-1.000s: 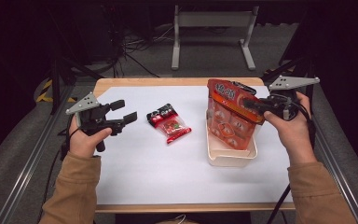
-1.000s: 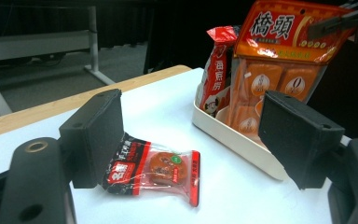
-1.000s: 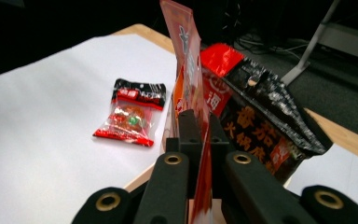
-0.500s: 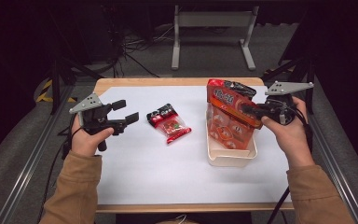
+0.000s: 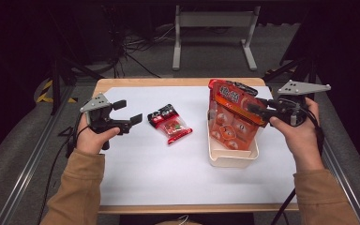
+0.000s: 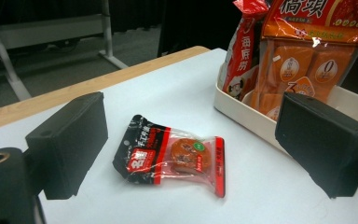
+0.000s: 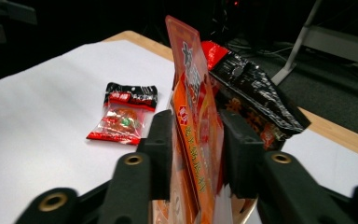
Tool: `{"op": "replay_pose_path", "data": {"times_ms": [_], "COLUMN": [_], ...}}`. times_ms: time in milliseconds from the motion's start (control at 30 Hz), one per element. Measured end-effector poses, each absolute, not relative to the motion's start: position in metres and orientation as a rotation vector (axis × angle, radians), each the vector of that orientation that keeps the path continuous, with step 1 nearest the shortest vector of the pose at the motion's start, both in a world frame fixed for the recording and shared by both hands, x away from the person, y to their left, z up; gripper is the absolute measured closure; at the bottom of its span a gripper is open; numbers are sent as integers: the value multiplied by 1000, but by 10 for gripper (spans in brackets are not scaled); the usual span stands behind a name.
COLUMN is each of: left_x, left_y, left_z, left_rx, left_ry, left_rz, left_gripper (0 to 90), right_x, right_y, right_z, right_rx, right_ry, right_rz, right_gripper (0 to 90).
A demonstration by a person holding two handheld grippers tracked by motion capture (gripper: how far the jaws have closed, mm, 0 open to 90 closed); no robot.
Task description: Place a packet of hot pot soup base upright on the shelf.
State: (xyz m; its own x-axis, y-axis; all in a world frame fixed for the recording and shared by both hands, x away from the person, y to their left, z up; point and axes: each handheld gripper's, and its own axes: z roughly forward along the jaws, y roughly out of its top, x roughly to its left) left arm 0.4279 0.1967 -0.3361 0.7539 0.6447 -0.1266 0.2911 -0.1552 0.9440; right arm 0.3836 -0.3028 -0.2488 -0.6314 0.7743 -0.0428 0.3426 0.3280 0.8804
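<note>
Jaws of right gripper [image 7: 191,154] just eased apart around orange bag [image 5: 234,119] stood upright in tub [image 5: 232,157] for release; left gripper [image 5: 126,115] wide open, aimed at small packet [image 6: 172,154] on table [image 5: 168,178].

R gripper [image 7: 191,154] now loosened off orange bag [image 7: 191,140]

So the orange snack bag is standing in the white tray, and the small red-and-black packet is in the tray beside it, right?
Not quite. The orange snack bag does stand in the white tray, between the right tongs, whose jaws have just been opening. But the small red-and-black packet lies flat on the white tabletop, left of the tray, as the high view shows.
</note>
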Motion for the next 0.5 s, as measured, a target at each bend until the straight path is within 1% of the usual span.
{"op": "replay_pose_path", "data": {"times_ms": [33,133,233,300,400,467,500], "left_x": [429,434,436,441,445,447,448], "left_y": [196,193,192,190,187,187,187], "left_z": [-336,-338,-338,-340,-343,-344,-346], "left_rx": [1751,1754,1770,1779,1806,1823,1825], "left_ry": [733,727,730,723,735,748,756], "left_rz": [375,395,400,413,398,415,411], "left_gripper": [103,106,138,146,162,193,194], "right_x": [381,376,370,364,356,352,350], "right_y": [-305,-311,-316,-323,-332,-337,-340], "right_z": [-248,-245,-244,-243,-243,-244,-246], "right_rx": [989,1001,1010,1021,1045,1057,1062], "right_ry": [2121,2079,2046,2011,1971,1955,1950], "right_rz": [1260,1272,1267,1272,1268,1261,1273], "right_gripper": [603,572,556,525,483,472,469]}}
